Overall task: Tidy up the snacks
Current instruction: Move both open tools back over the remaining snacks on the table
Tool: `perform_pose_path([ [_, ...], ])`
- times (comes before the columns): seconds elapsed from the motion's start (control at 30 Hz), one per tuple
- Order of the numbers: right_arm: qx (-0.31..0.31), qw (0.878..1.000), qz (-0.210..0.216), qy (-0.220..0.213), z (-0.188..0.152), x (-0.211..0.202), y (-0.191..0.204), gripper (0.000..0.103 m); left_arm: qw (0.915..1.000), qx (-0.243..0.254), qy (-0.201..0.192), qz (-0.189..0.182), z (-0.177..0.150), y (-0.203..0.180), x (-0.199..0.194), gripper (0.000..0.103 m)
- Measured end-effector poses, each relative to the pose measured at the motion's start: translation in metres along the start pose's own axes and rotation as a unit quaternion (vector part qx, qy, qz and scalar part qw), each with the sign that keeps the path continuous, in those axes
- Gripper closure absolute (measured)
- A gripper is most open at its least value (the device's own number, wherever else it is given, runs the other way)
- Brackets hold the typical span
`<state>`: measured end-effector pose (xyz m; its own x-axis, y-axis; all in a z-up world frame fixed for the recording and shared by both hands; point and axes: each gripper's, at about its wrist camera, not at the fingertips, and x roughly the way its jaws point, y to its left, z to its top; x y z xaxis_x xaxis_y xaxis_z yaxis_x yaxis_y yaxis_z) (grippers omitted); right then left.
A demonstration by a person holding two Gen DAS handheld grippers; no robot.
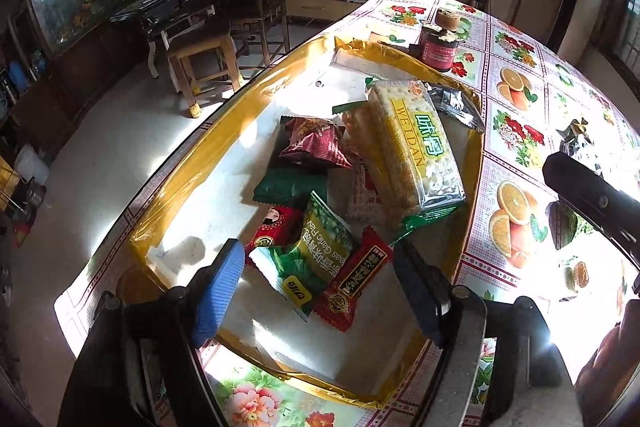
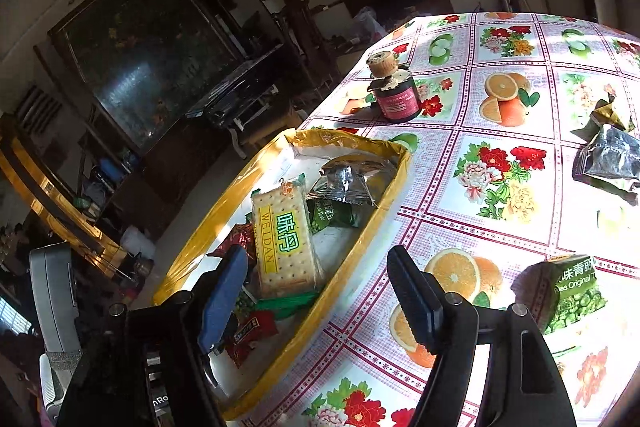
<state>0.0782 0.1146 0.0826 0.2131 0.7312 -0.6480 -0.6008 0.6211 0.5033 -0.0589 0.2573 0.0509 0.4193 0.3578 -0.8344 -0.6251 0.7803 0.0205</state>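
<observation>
A white box with a yellow-taped rim [image 1: 474, 163] [image 2: 352, 251] lies on the flowered table and holds several snack packs. Among them are a yellow cracker pack [image 1: 408, 143] [image 2: 282, 239], a green pea pack [image 1: 316, 259], red packs [image 1: 352, 287] and a silver pack [image 2: 348, 183]. My left gripper [image 1: 320, 287] is open and empty just above the near packs in the box. My right gripper [image 2: 320, 295] is open and empty above the box's right rim. A green pea pack [image 2: 568, 291] and silver and green packs [image 2: 608, 151] lie on the table to the right.
A dark jar with a cork lid [image 1: 440, 43] [image 2: 394, 91] stands beyond the box. The table's left edge [image 1: 168, 163] drops to the floor, with a wooden stool [image 1: 200, 63] and chairs beyond. The right gripper's body [image 1: 592, 199] shows at the right of the left wrist view.
</observation>
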Motion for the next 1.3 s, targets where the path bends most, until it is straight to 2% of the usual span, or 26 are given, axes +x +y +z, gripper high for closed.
perform_pose_path([
  [0.33, 0.067, 0.995, -0.058, -0.038, -0.040, -0.079, -0.069, 0.022, 0.9996, 0.018, -0.012, -0.019, -0.007, -0.025, -0.025, 0.024],
  [0.73, 0.102, 0.989, -0.097, -0.051, -0.072, -0.125, -0.118, 0.022, 0.9960, 0.078, -0.011, -0.042, -0.021, -0.084, -0.043, 0.023],
  [0.87, 0.089, 0.989, -0.110, -0.041, -0.077, -0.126, -0.120, 0.021, 0.9947, 0.089, -0.004, -0.052, -0.022, -0.098, -0.043, 0.023],
  [0.97, 0.057, 0.991, -0.118, -0.032, -0.075, -0.118, -0.110, 0.021, 0.9935, 0.094, 0.004, -0.065, -0.016, -0.109, -0.042, 0.023],
  [1.1, 0.006, 0.992, -0.126, -0.009, -0.068, -0.098, -0.094, 0.021, 0.9905, 0.100, 0.013, -0.093, -0.001, -0.130, -0.040, 0.023],
  [1.23, -0.011, 0.991, -0.131, 0.018, -0.061, -0.073, -0.090, 0.021, 0.9868, 0.114, 0.020, -0.113, 0.014, -0.154, -0.033, 0.023],
  [1.3, -0.019, 0.990, -0.136, 0.031, -0.058, -0.061, -0.088, 0.026, 0.9853, 0.119, 0.029, -0.119, 0.021, -0.166, -0.023, 0.021],
])
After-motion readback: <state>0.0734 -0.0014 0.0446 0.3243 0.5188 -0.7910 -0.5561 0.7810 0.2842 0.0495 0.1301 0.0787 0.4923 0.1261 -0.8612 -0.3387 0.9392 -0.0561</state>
